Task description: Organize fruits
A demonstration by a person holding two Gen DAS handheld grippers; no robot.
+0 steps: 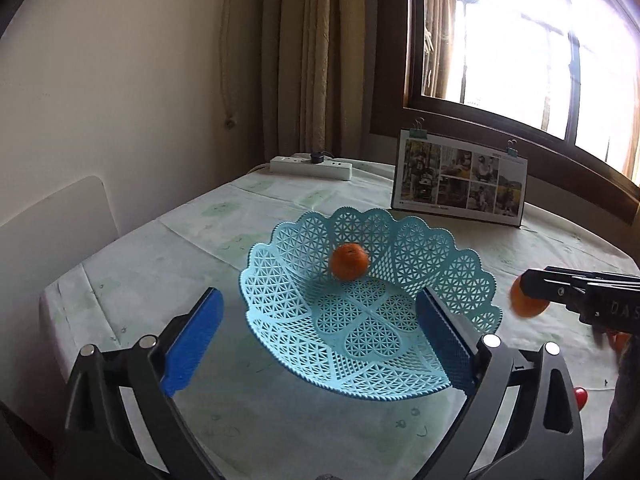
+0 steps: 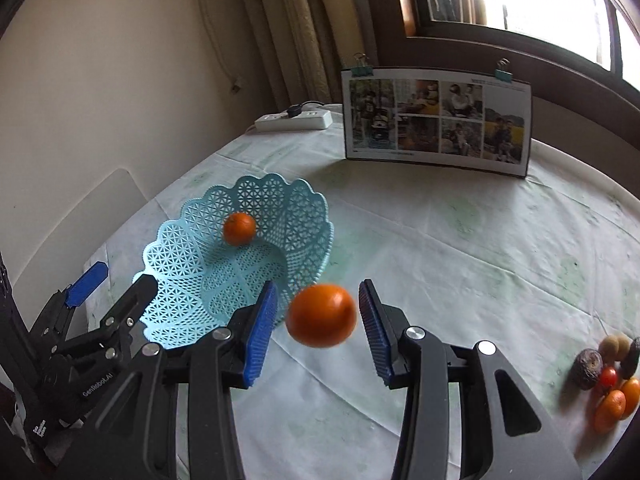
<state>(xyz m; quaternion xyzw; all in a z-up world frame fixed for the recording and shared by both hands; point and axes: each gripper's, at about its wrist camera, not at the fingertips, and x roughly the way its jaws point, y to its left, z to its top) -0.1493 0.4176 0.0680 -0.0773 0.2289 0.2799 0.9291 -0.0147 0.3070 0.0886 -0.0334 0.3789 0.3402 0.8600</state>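
The orange (image 2: pixel 321 315) sits low in the middle of the right wrist frame, between the right gripper (image 2: pixel 318 330)'s two blue pads, and there is visible daylight on both sides of it: the jaws stand wide and I can't say anything is pinching it. It's blurred, so whether it is dropping, being let go or about to be caught, I cannot tell. Just up and left of it is the blue basket (image 2: pixel 312 216), tilted, its near rim close beside the fruit, with another orange (image 2: pixel 239 229) already resting inside against the far wall. My read: this is the delivery step, second orange going toward the basket, and the next move calls for getting that fruit over the scalloped rim rather than onto the tablecloth (image 2: pixel 440 240) just short of it. The left gripper (image 1: pixel 320 340), filling the bottom of its own frame, is spread wide around the basket's near side; its right pad overlaps the rim, but whether it actually touches or props up the basket I can't make out. It grips nothing that I can see. At the right edge of the left wrist frame the carried orange is half hidden behind the other gripper's black finger. Lower right in the right wrist view, a pile of remaining fruits (image 2: pixel 612 376) is partly cut off by the frame edge, so its count is unclear. Behind stand a photo board (image 2: pixel 438 120) and a power strip (image 2: pixel 294 120).
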